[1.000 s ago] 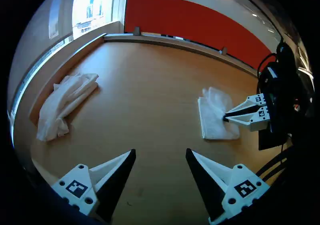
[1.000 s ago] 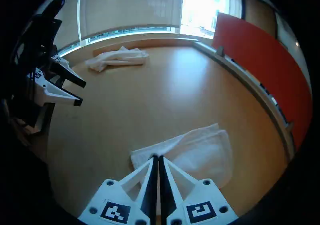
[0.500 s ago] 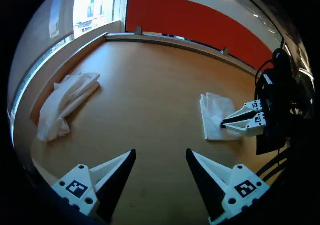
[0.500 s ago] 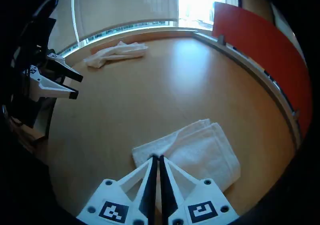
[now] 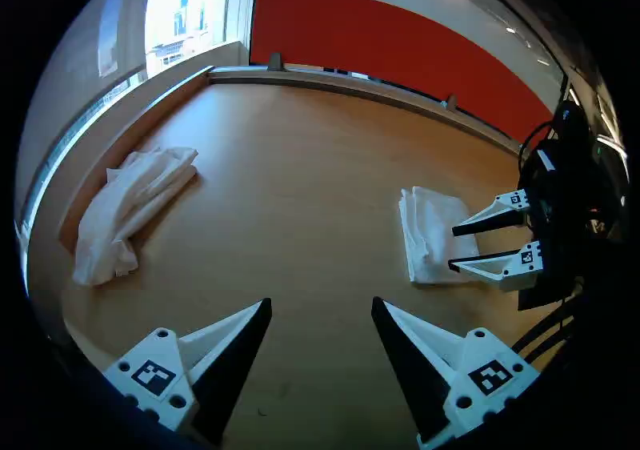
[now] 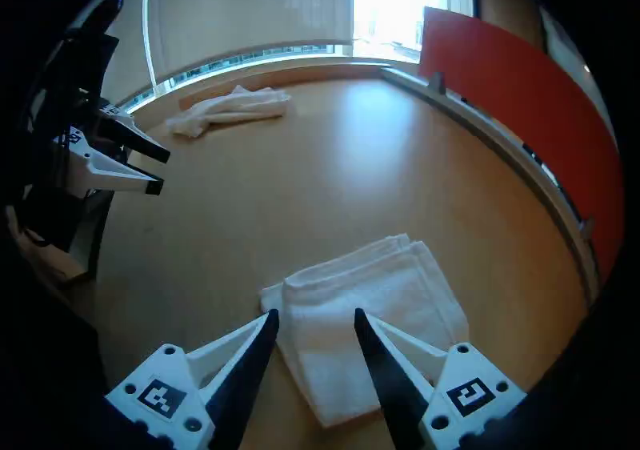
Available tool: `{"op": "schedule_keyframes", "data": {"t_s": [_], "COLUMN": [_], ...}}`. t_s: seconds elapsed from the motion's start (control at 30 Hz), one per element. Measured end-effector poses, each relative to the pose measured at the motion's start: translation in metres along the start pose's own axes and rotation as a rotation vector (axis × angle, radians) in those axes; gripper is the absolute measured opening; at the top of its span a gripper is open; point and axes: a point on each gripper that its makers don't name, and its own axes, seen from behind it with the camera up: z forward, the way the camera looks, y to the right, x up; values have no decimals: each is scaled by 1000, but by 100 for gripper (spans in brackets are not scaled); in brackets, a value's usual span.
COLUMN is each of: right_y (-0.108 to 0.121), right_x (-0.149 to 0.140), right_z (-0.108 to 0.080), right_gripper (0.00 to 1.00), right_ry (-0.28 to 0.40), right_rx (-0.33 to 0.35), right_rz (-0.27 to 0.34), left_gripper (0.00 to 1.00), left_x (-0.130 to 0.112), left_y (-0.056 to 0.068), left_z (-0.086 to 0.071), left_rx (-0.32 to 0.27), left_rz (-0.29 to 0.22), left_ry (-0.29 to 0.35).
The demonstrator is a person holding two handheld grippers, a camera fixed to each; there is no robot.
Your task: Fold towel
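A white folded towel (image 6: 368, 314) lies flat on the wooden table, just beyond my right gripper (image 6: 316, 315), which is open with its tips over the towel's near edge. From the left gripper view the same towel (image 5: 432, 234) lies at the right, with the right gripper (image 5: 454, 248) open at its right edge. My left gripper (image 5: 322, 304) hangs open over bare wood with nothing between its fingers. It also appears at the left of the right gripper view as the left gripper (image 6: 158, 170), open.
A second, crumpled white towel (image 5: 128, 206) lies by the window-side edge of the table, also seen as the crumpled towel (image 6: 228, 110) far off. A red panel (image 5: 392, 50) runs along the table's far edge. Bare wood (image 5: 304, 178) spreads between the two towels.
My right gripper was shut on the folded towel's edge; it lowered the towel flat and has now opened, letting go. The left gripper has not moved.
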Motion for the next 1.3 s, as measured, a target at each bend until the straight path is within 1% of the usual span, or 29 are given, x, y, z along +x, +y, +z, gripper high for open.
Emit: {"op": "schedule_keyframes", "data": {"t_s": [0.3, 0.7, 0.9, 1.13, 1.2, 1.3], "right_y": [8, 17, 19, 15, 14, 14], "right_x": [-18, -62, -69, -85, -90, -94], "right_z": [-11, -34, -36, -37, -36, -35], "right_gripper": [74, 74, 74, 74, 73, 70], "right_ry": [-14, -57, -60, -87, -94, -99], "right_rx": [-36, -100, -116, -123, -124, -128], "right_rz": [27, 77, 102, 108, 111, 123], "left_gripper": [93, 93, 93, 93, 93, 93], "left_x": [0, 2, 2, 1, 0, 0], "left_y": [5, 10, 15, 19, 19, 20], "left_z": [3, 5, 7, 7, 7, 7], "left_rx": [-6, -9, -16, -20, -21, -23], "left_rz": [4, 11, 18, 20, 19, 19], "left_ry": [-2, -2, -4, -5, -5, -6]}}
